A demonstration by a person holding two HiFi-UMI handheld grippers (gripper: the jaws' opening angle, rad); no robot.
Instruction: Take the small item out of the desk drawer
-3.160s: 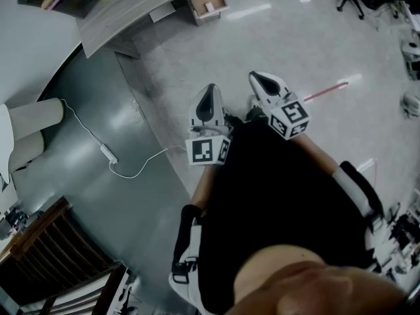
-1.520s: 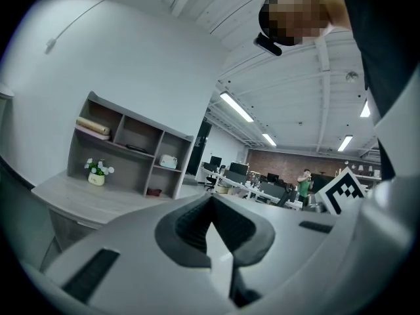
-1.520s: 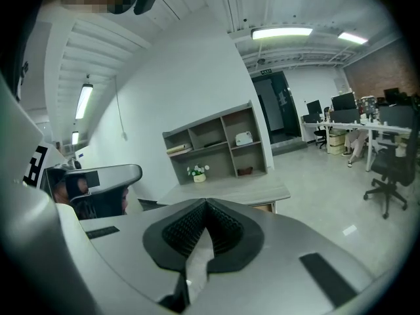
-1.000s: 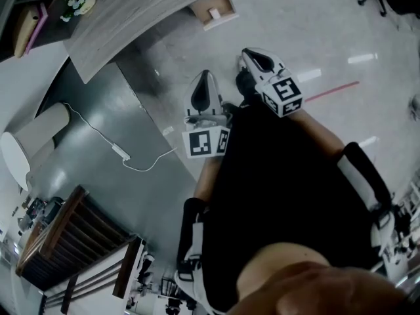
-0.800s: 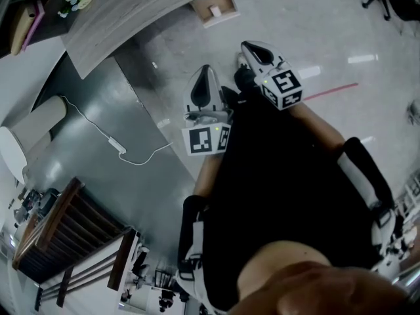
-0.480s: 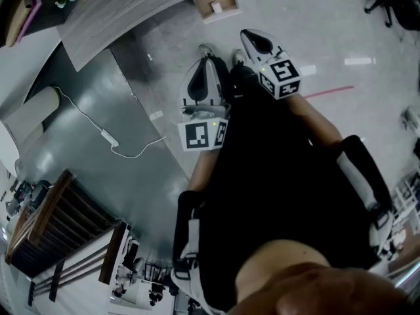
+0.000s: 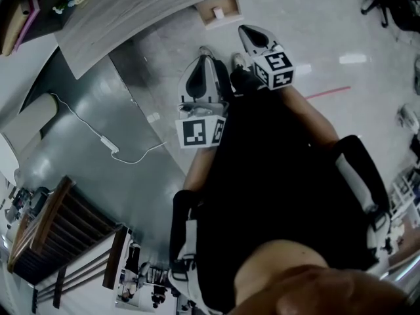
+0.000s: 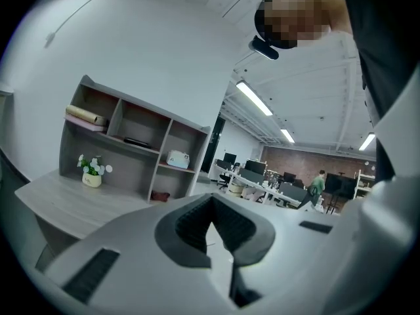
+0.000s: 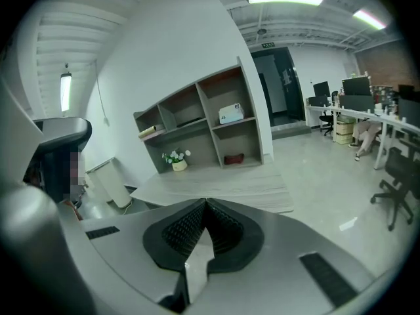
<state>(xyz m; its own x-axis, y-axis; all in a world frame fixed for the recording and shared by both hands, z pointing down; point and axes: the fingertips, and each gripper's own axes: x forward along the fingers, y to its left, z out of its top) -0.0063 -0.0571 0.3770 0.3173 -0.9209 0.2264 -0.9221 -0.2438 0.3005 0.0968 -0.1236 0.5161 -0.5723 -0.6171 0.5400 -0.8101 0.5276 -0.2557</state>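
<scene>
Both have moved closer to the desk drawer [image 7: 233,8]. Left gripper [image 7: 205,59] & right gripper [image 7: 243,29]: jaws together, nothing held. Small white item [image 7: 218,12] lies ahead inside the drawer, too tiny to ID.

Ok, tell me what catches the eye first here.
The left gripper and right gripper stand out against the person's black top in the middle of the head view, both shut and empty. Above them, an open drawer at the desk holds a small white item.

Grey wood-grain desk [image 7: 138,8], tan drawer [image 7: 223,22], white cable [image 7: 79,118], red floor line [image 7: 327,92].
</scene>
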